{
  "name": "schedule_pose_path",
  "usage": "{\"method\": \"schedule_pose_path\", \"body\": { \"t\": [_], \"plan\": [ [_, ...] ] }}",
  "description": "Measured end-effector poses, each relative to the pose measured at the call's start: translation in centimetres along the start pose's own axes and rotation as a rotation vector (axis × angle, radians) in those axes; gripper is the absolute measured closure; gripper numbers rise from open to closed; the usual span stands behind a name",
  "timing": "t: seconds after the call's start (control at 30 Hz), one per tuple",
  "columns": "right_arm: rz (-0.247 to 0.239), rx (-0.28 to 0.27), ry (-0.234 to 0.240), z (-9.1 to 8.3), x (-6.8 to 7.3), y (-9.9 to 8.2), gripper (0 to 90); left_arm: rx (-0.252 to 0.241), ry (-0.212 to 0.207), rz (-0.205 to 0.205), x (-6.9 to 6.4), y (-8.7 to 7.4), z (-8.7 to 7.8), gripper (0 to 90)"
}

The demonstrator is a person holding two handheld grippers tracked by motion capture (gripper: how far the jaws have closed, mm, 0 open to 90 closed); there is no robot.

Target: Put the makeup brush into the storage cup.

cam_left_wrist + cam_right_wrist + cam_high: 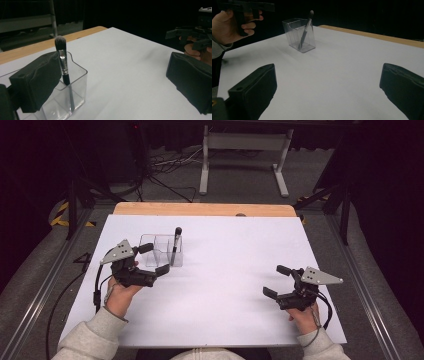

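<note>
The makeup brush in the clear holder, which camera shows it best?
The left gripper view: the brush stands close, with bristles, metal collar and dark handle distinct inside the clear holder. The right gripper view shows it farther off, leaning. The high view shows it small and dark.

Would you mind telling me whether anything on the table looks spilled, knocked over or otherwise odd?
Nothing stands out. The makeup brush stands bristles up, leaning in the clear organizer, which sits upright on the white table. No spill or damage is visible.
</note>
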State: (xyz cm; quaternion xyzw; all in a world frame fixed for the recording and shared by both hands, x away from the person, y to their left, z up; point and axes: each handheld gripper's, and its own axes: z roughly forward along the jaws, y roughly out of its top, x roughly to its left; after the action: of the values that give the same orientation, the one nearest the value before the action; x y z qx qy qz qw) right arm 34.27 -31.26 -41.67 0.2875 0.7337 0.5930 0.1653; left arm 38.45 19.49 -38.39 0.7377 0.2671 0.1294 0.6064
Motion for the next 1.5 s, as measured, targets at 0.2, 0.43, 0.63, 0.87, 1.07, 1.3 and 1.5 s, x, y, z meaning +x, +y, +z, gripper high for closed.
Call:
{"method": "schedule_pose_path", "body": {
  "t": [0.2,0.43,0.63,0.87,1.07,1.3,1.5],
  "plan": [
    [-0.006,0.0,-0.002,-0.1,0.0,0.0,1.2,0.003,-0.029,0.013,0.2,-0.8,-1.1,0.4],
    [-0.02,0.006,-0.006,-0.1,0.0,-0.1,1.2,0.034,-0.037,0.011,0.2,-1.9,-1.6,0.4],
    [-0.03,0.012,-0.003,-0.1,0.0,-0.3,1.1,0.048,-0.057,-0.002,0.3,-2.9,-1.7,0.4],
    [-0.026,0.017,0.004,0.0,-0.1,-0.7,1.0,0.046,-0.069,-0.003,0.5,-3.9,-2.1,0.4],
    [-0.049,0.021,0.013,0.0,0.0,-1.0,1.0,0.04,-0.077,-0.03,0.6,-4.9,-2.4,0.3],
    [-0.057,0.032,0.006,0.1,0.0,-1.5,1.1,0.029,-0.074,-0.048,0.7,-6.1,-2.6,0.3],
    [-0.058,0.023,-0.01,0.2,0.3,-1.8,1.8,0.007,-0.06,-0.077,0.7,-6.8,-2.4,0.1]
  ]
}}
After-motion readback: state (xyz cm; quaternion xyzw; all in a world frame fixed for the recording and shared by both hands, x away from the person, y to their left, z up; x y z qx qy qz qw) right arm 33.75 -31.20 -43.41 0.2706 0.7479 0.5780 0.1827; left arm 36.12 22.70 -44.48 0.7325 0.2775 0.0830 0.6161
